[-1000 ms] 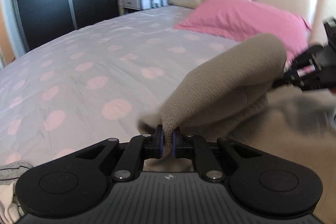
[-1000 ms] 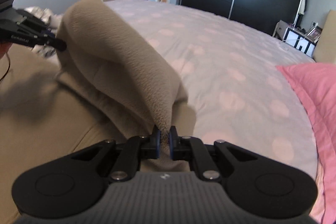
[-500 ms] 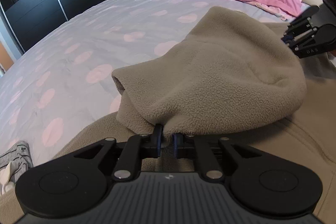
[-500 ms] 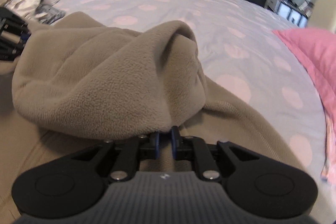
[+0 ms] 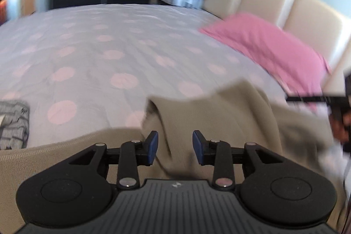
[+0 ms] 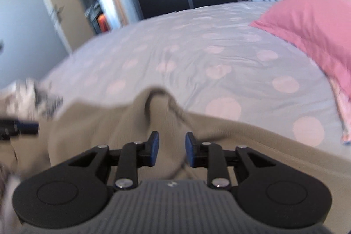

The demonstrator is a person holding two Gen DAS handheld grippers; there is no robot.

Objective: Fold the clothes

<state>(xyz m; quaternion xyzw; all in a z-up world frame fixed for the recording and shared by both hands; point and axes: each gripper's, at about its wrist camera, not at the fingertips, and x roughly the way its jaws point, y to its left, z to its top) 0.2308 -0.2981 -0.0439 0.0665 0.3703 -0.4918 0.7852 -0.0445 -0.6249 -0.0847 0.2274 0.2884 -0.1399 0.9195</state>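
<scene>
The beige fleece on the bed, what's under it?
The beige fleece lies on the polka-dot bedspread, which shows around it. A folded flap covers its own lower layer; anything else beneath is hidden.

Both the left gripper [image 5: 175,147] and right gripper [image 6: 170,148] have let go, jaws now apart, and the fleece [image 5: 237,115] apparently lies dropped, folded over itself.

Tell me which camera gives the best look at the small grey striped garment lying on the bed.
The left wrist view. The grey striped garment sits at its left edge on the polka-dot bedspread, stripes readable though cropped by the frame. In the right wrist view only a motion-blurred pale and dark patterned heap shows at the left edge; I cannot tell whether it is the same garment.
</scene>
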